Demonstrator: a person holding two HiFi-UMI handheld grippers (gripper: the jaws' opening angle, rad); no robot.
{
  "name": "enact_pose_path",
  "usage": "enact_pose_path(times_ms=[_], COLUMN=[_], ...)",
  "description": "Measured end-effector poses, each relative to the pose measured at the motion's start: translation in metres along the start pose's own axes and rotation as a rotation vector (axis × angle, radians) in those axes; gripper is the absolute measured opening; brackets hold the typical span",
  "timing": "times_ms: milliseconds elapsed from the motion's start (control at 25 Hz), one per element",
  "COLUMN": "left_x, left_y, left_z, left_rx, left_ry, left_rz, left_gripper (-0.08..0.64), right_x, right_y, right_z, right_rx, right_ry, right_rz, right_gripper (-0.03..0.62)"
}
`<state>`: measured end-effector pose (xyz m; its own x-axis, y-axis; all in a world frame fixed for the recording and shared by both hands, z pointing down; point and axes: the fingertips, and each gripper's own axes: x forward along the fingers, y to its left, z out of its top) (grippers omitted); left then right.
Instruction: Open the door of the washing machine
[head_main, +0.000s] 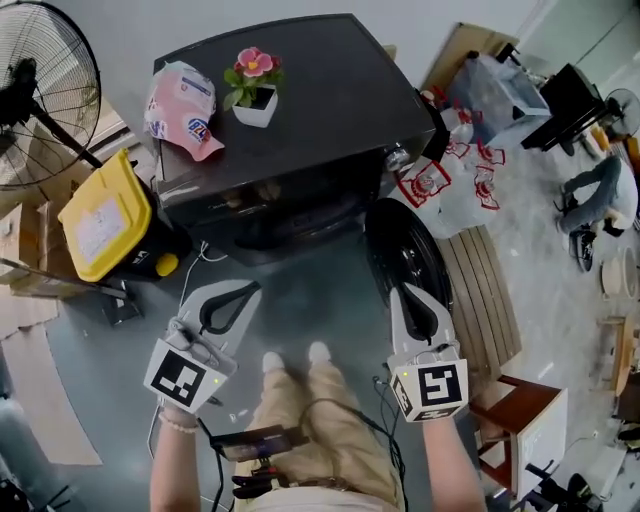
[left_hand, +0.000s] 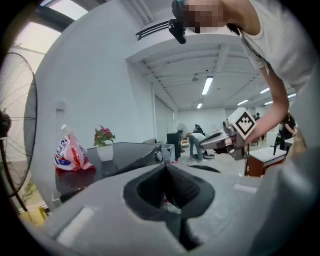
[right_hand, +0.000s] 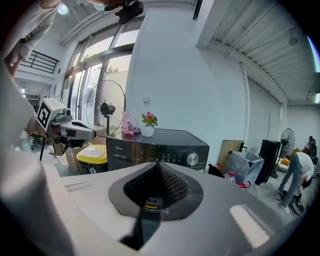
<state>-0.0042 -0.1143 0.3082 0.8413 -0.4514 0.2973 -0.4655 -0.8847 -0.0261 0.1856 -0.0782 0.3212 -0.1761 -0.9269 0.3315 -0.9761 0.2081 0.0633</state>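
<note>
The dark washing machine stands ahead of me in the head view, and its round black door hangs swung out to the right of the drum opening. My left gripper is held in the air in front of the machine, jaws shut with nothing between them. My right gripper hovers just before the open door, also shut and empty. In the left gripper view the closed tips point over the machine's top. In the right gripper view the closed tips point at the control panel.
A pink bag and a potted flower sit on the machine's top. A yellow-lidded bin and a standing fan are at the left. Slatted wood, a brown stool and plastic bags lie at the right.
</note>
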Motion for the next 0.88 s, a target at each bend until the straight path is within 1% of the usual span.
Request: enact_pose_path(times_ms=[200,360,480,760,880], left_x=[-0.034,-0.059,-0.075,-0.108,-0.119], left_y=[0.012,0.02,0.02,0.021,0.021], left_z=[0.033,0.057,0.076,0.095,0.098], left_rx=[0.032,0.07,0.098,0.115,0.092], left_ry=[-0.032,-0.048,-0.079,-0.123,-0.147], left_rz=[0.063,0.115,0.14,0.204,0.236], left_gripper=[-0.002,-0.002,-0.002,-0.002,-0.002], right_x=[-0.001,-0.004,-0.011,-0.017,-0.017], right_y=[0.02,0.033,0.04,0.06,0.067], right_z=[0.048,0.077,0.096,0.131,0.138], right_rx=[-0.006,-0.026,-0.042,-0.075,-0.09], right_ry=[-0.074,-0.12,-0.155,-0.219,-0.228], right_rz=[0.041,0.076,0.091,0.132,0.153], right_gripper=[0.014,0.014,0.014,0.012,0.012])
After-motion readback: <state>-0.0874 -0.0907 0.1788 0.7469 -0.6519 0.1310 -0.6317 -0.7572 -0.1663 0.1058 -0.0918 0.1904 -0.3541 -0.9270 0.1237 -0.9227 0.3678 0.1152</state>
